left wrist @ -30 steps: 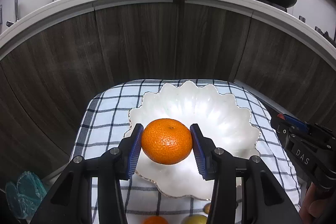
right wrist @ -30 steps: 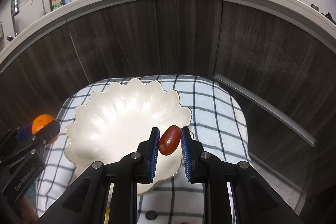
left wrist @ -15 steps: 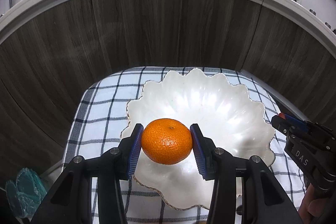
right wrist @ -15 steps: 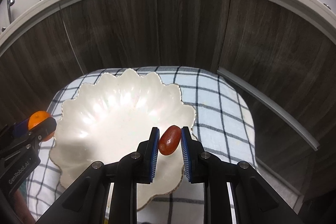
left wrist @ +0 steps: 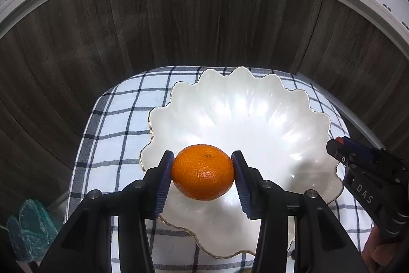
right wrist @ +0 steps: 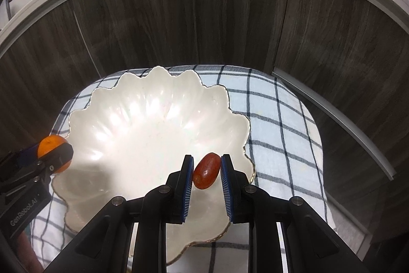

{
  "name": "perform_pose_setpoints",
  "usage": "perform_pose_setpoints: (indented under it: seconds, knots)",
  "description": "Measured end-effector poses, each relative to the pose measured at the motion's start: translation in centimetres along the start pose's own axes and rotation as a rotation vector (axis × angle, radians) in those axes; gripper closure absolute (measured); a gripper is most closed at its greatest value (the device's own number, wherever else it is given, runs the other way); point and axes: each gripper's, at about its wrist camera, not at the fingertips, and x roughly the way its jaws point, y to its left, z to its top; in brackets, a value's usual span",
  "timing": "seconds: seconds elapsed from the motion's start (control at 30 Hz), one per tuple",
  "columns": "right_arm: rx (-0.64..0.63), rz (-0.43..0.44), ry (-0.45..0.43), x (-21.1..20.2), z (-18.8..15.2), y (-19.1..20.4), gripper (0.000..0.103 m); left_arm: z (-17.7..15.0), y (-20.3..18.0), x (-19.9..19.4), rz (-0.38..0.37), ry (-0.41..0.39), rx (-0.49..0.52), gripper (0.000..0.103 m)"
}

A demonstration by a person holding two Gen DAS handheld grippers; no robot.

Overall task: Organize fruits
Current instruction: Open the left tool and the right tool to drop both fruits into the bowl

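In the left wrist view the left hand-held gripper point(left wrist: 203, 172) grips an orange mandarin point(left wrist: 203, 171) between its blue pads point(left wrist: 163, 183), both pads pressing on the fruit's sides, and holds it above the near left part of a white scalloped bowl point(left wrist: 255, 119). The bowl sits on a blue-and-white checked cloth point(left wrist: 115, 119) in front of dark wood cabinet fronts point(left wrist: 179, 22). At the right edge of this view the right hand-held gripper point(left wrist: 340, 147) reaches over the bowl's right rim; its load is not visible from here. In the right wrist view the right hand-held gripper point(right wrist: 206, 172) has a small reddish-brown oval fruit point(right wrist: 206, 173) between its narrowly set pads point(right wrist: 188, 183), over the near right edge of the bowl point(right wrist: 153, 124). The jaws have just been opening slightly, and the fruit, tilted, sits between the pads with a thin gap showing on the left side. At the left edge the left hand-held gripper point(right wrist: 55, 154) shows with the mandarin point(right wrist: 49, 145) by the bowl's left rim. Compared with a second ago, the bowl fills more of both views and lies higher in them, the fruits earlier visible at the near edge of the cloth have dropped out of the left view, and the mandarin's grip looks unchanged.
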Motion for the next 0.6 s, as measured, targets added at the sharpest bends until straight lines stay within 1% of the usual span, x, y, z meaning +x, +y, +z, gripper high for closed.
perform_pose_setpoints:
  seconds: [0.03, 0.1, 0.17, 0.2, 0.23, 0.3, 0.33, 0.4, 0.5, 0.6]
  knots:
    - [0.000, -0.002, 0.002, -0.1, 0.0, 0.0, 0.075, 0.0, 0.0, 0.0, 0.001, 0.004, 0.002, 0.057]
    - [0.005, -0.008, 0.000, -0.2, 0.1, -0.1, 0.053, -0.1, 0.1, 0.1, 0.006, 0.015, 0.003, 0.056]
    - [0.011, -0.020, -0.015, -0.7, 0.1, -0.1, 0.043, -0.1, 0.2, -0.3, 0.015, -0.006, 0.004, 0.044]
    - [0.011, -0.024, -0.023, -0.9, 0.2, -0.1, 0.040, -0.1, 0.2, -0.6, 0.022, -0.018, 0.006, 0.034]
    - [0.008, -0.032, -0.031, -1.2, 0.3, 0.0, 0.039, -0.1, 0.2, -0.9, 0.030, -0.032, 0.011, 0.030]
    - [0.004, -0.038, -0.040, -1.5, 0.4, 0.0, 0.035, 0.1, 0.2, -1.3, 0.036, -0.044, 0.017, 0.027]
    - [0.005, -0.039, -0.046, -1.7, 0.5, 0.0, 0.034, 0.2, 0.3, -1.5, 0.033, -0.046, 0.015, 0.023]
    - [0.011, -0.040, -0.055, -2.1, 0.7, 0.0, 0.030, 0.4, 0.4, -1.9, 0.041, -0.057, 0.013, 0.019]
    - [0.020, -0.046, -0.067, -2.7, 1.0, -0.2, 0.028, 0.8, 0.6, -2.6, 0.057, -0.075, 0.009, 0.011]
    - [0.024, -0.049, -0.082, -3.3, 1.2, -0.3, 0.027, 1.1, 0.8, -3.4, 0.064, -0.088, -0.003, 0.010]
